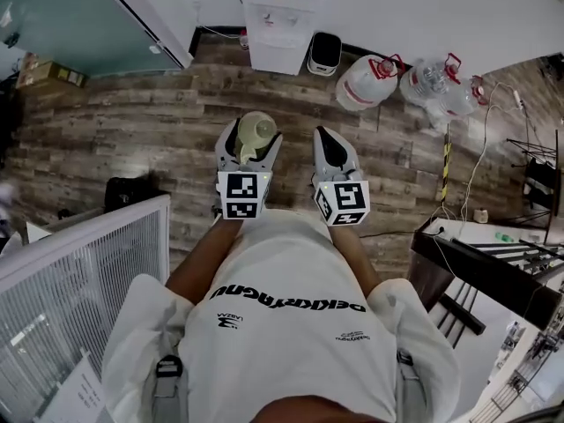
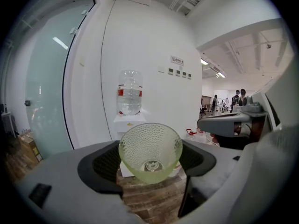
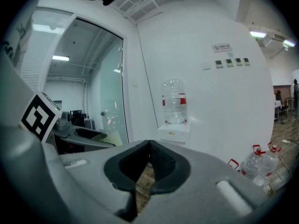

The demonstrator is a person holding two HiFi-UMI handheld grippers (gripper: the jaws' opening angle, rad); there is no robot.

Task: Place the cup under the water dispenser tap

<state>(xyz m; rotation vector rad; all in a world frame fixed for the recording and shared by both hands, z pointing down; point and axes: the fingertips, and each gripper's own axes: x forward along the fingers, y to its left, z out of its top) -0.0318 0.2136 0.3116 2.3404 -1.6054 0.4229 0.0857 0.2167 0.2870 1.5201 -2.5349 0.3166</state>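
Your white shirt [image 1: 282, 324] fills the bottom of the head view, and past it the cup [image 1: 257, 127] is already picked up. But the water dispenser [image 1: 278, 25] stands well ahead across the wood floor [image 1: 132, 130] against the wall, so I'd say the carry over and the set-down under the tap are both left to do. Your left gripper [image 1: 252, 139] has its jaws spread wide with the pads pressing on either side of that pale green glass cup, while your right gripper [image 1: 329, 139] is pinched closed with nothing in it.
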